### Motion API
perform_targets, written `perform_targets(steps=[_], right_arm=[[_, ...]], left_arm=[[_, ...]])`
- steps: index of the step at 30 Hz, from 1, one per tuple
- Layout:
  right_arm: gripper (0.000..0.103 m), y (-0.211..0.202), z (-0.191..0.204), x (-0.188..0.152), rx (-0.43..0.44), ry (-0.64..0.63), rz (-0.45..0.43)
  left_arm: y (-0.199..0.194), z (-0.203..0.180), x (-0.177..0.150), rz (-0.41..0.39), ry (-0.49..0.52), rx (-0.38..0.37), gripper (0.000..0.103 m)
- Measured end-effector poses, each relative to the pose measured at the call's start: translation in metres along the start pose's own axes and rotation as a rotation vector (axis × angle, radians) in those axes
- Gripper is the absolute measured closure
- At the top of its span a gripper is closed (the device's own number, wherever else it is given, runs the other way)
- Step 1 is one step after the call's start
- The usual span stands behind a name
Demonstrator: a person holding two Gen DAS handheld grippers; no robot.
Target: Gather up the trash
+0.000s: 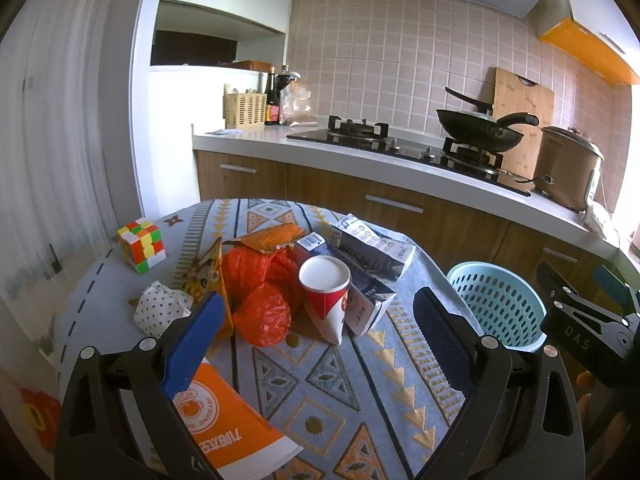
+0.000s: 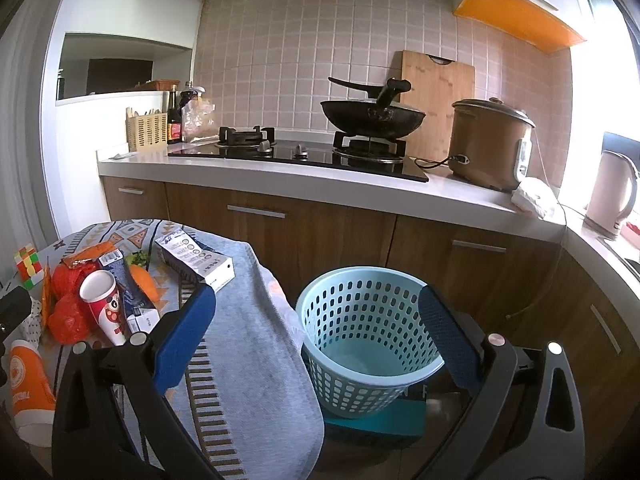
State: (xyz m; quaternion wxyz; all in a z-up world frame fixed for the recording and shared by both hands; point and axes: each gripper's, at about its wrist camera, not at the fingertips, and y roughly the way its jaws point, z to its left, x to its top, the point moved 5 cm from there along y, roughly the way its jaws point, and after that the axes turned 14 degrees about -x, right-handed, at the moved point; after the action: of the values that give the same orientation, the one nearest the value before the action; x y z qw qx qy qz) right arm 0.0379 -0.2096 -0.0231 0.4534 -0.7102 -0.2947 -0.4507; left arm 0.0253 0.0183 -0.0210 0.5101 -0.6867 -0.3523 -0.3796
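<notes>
"das" on right hand-held gripper (image 1: 576,336) (inverted).

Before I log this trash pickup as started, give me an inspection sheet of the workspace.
Surface: round table under a patterned cloth.
Job's things: red paper cup, orange plastic bag, milk cartons, orange cup and spotted wrapper on the table; blue basket beside it, nothing seen inside.
Clutter: puzzle cube.
Grippers: left claw and right claw open, holding nothing.
Cables: rice cooker cord on the counter.
Surroundings: kitchen counter, wok on the stove.
</notes>
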Motion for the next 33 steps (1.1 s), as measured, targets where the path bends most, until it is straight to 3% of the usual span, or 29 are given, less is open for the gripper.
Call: perform_targets(steps=[13,20,23,27,30,33], right_arm=[[0.007,0.001,0.003,-0.002,0.019,0.001,0.007],[0.008,-0.005,0.015,-0.002,0.131,0.018,-0.009],[0.016,-0.007,0.028,-0.004,0.173,-0.007,-0.015],[0.037,-0.005,0.051,-0.010,0.267,-0.043,0.008],[0.038,-0.004,0.071,-0.014,0.376,-0.078,0.030],[0.038,-0.003,0.088,-0.016,0.423,-0.119,0.018]], left_arm=[[-0.005,0.010,-0.003,-0.007,-0.006,0.024,0.011],[-0.033,0.042,-0.013,-0.055,-0.032,0.066,0.011],[-0.043,0.063,-0.026,-0.024,-0.069,0.093,0.011],[-0.047,0.095,-0.050,0.050,-0.190,0.077,0.011],[-0.042,0.104,-0.064,0.104,-0.245,0.047,0.011],[-0.028,0.105,-0.074,0.163,-0.299,0.002,0.011]])
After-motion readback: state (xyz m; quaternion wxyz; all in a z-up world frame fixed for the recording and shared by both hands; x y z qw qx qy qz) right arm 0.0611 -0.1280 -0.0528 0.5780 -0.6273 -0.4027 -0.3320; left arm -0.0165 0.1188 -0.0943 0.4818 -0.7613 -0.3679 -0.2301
